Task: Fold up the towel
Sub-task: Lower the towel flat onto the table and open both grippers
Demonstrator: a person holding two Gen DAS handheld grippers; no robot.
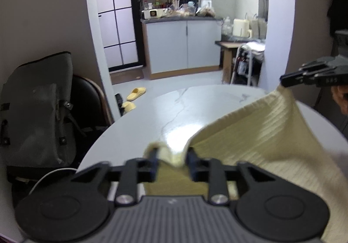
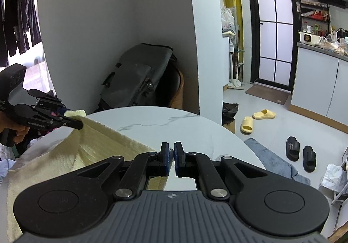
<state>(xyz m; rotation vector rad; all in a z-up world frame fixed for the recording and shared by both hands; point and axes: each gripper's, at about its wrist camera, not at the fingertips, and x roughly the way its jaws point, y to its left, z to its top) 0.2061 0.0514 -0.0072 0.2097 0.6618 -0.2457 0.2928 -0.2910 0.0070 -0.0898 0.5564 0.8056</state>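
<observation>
A pale yellow ribbed towel (image 1: 256, 134) is held up above a round white marble table (image 1: 174, 110). My left gripper (image 1: 171, 156) is shut on one towel corner, which bunches between its fingers. My right gripper (image 2: 171, 156) is shut on another corner, with only a sliver of cloth showing between its blue pads. The right gripper also shows in the left wrist view (image 1: 282, 82), pinching the towel's far corner. The left gripper shows in the right wrist view (image 2: 71, 119), holding its corner. The towel (image 2: 87, 147) sags between them.
A grey backpack (image 1: 41, 108) sits on a dark chair left of the table. Yellow slippers (image 1: 134, 95) and black slippers (image 2: 300, 151) lie on the floor. A grey mat (image 2: 271, 156) lies by the table. White cloth (image 2: 32, 149) lies under the towel.
</observation>
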